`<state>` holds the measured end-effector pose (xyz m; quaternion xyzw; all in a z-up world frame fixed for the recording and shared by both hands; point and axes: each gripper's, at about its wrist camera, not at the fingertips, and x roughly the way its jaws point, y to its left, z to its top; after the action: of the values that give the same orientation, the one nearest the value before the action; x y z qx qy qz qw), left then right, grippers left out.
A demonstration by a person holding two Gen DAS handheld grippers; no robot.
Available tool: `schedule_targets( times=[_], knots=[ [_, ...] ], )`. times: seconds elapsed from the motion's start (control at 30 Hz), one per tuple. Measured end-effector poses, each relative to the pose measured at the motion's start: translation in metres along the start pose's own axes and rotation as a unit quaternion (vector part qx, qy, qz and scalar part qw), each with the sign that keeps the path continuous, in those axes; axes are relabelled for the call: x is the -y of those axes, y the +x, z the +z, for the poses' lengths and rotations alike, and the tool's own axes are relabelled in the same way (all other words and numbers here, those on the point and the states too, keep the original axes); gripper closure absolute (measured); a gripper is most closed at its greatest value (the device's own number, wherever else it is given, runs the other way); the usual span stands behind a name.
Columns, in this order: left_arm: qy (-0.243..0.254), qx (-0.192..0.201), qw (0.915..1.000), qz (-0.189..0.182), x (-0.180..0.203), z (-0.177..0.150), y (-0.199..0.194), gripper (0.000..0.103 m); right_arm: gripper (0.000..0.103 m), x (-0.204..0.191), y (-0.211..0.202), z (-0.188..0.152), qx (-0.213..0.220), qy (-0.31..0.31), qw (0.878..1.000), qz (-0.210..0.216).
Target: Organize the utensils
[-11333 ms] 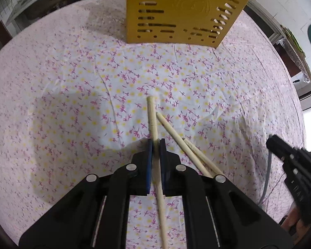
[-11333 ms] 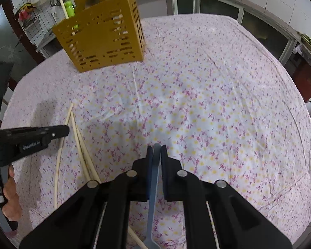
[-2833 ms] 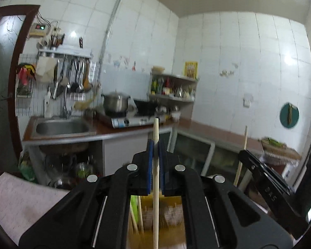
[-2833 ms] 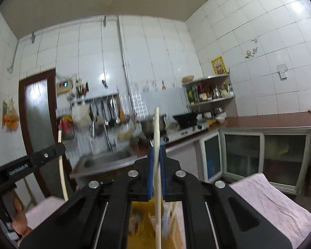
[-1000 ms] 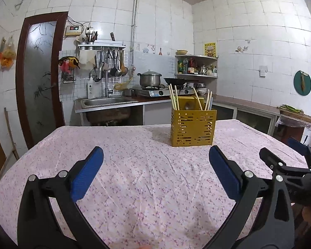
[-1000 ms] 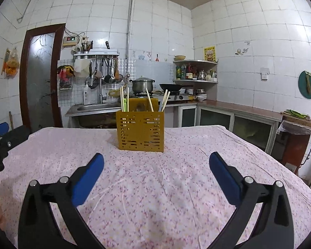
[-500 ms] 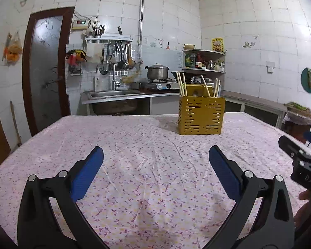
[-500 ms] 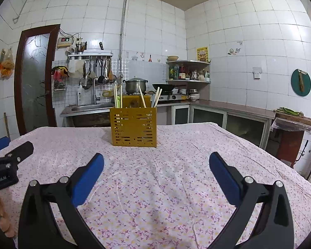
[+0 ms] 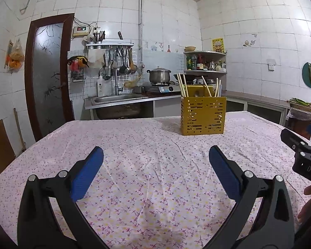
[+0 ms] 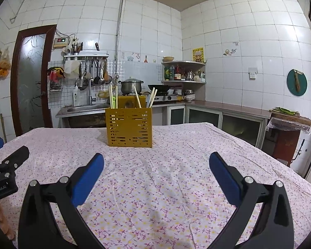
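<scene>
A yellow slotted utensil holder [image 9: 203,115] [image 10: 129,127] stands upright on the far part of the flowered tablecloth [image 9: 151,166] [image 10: 165,176]. Several wooden chopsticks [image 9: 182,85] [image 10: 137,98] stick out of its top. My left gripper [image 9: 155,164] hovers low over the near cloth, open wide, with nothing between its blue pads [image 9: 87,174]. My right gripper [image 10: 156,166] is likewise open and empty, facing the holder from the near side. Each gripper shows at the edge of the other's view.
Behind the table are a steel sink [image 9: 118,98], a pot [image 9: 159,75] on a stove, hanging utensils [image 9: 122,62] and a corner shelf [image 9: 205,62]. A dark door [image 9: 47,72] stands at left. A counter [image 10: 238,108] runs along the right wall.
Both grippers, which held chopsticks over the holder 2.8 s ago, are now open and empty. Over the last second they have drawn slightly back from the holder.
</scene>
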<state>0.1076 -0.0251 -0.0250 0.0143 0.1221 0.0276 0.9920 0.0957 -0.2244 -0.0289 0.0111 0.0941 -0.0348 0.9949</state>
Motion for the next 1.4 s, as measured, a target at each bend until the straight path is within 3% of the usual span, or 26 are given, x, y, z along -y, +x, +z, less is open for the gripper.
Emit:
schedule_targets(
  times=[1.4],
  knots=[
    [-0.012,-0.013,0.9998,-0.009,-0.004,0.000,0.005,0.005,0.004,-0.003,-0.011,-0.003,0.012,-0.002,1.000,-0.004]
  ],
)
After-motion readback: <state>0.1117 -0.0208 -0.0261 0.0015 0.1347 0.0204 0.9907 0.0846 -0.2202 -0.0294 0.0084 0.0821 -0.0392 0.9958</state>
